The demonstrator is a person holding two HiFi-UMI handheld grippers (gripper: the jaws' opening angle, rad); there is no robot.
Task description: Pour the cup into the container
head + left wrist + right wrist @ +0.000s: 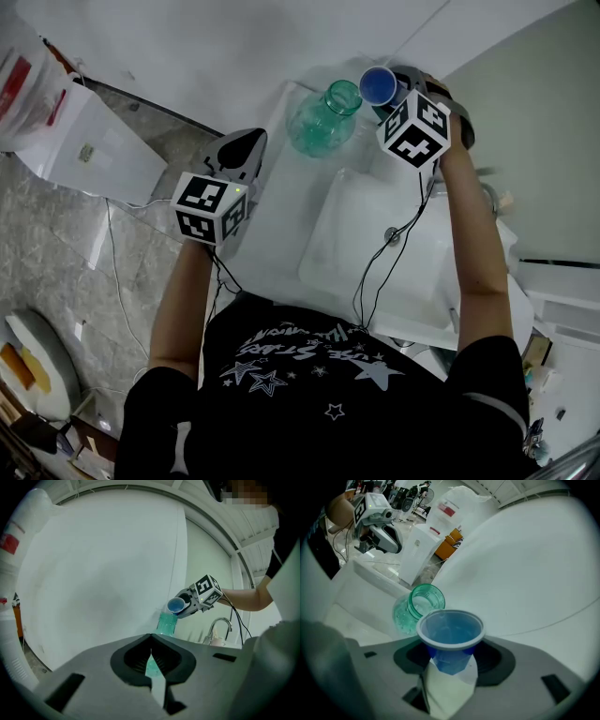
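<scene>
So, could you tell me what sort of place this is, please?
Probably a washing or utility corner: a white sink basin, a curved faucet beside it, and plain white walls.

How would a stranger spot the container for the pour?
Start at the white sink basin. Past its far edge stands the jar, beside the blue cup in the right gripper. It alone is see-through green, mouth open.
</scene>
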